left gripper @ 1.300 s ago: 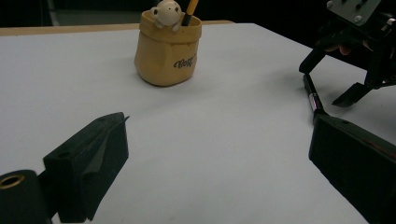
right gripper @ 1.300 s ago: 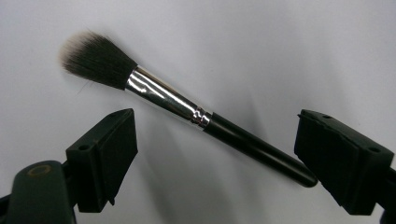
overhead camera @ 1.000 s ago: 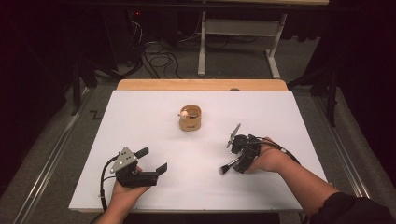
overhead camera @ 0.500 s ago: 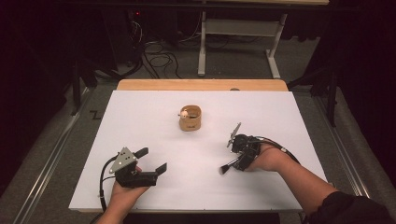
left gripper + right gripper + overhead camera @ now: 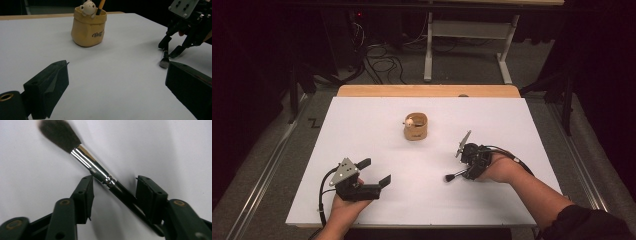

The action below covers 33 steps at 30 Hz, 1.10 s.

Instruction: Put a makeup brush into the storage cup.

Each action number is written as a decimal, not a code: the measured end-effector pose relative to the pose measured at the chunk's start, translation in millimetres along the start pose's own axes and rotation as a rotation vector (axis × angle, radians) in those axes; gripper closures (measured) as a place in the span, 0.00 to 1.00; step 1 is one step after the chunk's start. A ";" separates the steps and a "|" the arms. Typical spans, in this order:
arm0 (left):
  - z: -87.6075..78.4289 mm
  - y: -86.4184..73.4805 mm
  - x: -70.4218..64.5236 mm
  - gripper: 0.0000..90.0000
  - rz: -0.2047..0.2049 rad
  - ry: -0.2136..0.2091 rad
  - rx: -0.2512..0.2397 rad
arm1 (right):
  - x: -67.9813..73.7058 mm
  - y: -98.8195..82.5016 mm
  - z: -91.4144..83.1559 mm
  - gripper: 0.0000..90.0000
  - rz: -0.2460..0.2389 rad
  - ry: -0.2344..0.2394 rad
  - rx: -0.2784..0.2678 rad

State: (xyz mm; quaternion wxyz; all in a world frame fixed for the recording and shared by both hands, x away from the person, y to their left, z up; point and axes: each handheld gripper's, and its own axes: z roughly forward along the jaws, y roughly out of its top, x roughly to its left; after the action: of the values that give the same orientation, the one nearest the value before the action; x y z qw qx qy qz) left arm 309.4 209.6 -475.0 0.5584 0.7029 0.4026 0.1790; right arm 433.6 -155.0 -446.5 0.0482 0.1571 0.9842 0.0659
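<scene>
Right gripper [image 5: 113,186] closing round brush [image 5: 95,167] — pads not yet pressing

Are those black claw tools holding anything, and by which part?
Right gripper: closing around a makeup brush at its handle by the silver collar, not clearly clamped. Left gripper: open, holding nothing.

Bare white table [image 5: 377,145] lies between both grippers. Sole obstacle: the yellow holder [image 5: 415,127], standing mid-table, well apart from each.

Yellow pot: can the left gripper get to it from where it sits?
Probably yes. The left gripper stands open and holds nothing, and only bare white table lies between it and the yellow pot. The right gripper, off to the side around the brush, leaves that path free.
</scene>
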 end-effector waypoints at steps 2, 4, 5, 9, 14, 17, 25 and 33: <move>-0.1 -0.1 0.2 0.06 0.000 0.001 0.000 | 0.5 -0.4 -0.2 0.62 0.001 0.001 -0.004; 0.0 -0.1 0.3 0.06 0.001 0.000 0.001 | 0.9 -0.5 -0.6 0.65 0.000 0.003 -0.002; 0.2 -0.1 0.3 0.06 0.002 0.000 0.002 | 1.3 -0.6 -0.8 0.67 0.002 0.005 -0.001; 0.7 -0.3 0.1 0.06 0.006 -0.003 0.006 | 1.0 -0.9 -1.3 0.73 -0.008 0.015 0.002; 1.4 -0.6 -0.2 0.06 0.006 -0.006 0.009 | 1.0 -1.1 -1.4 0.79 -0.012 0.021 0.003; 1.8 -0.8 -0.4 0.06 0.006 -0.006 0.009 | 1.5 -1.0 -1.2 0.81 -0.010 0.022 0.003; 2.1 -1.1 -0.6 0.06 0.004 -0.007 0.009 | 2.3 -0.4 -1.1 0.81 -0.017 0.018 0.007; 2.8 -1.2 -0.9 0.06 0.006 -0.012 0.010 | 3.1 1.0 -0.8 0.78 -0.029 0.006 0.005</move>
State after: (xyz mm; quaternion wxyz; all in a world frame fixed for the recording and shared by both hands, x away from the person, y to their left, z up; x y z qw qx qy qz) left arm 310.4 207.1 -476.9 0.5568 0.7078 0.3982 0.1744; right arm 430.9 -153.2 -445.8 0.0460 0.1429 0.9867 0.0631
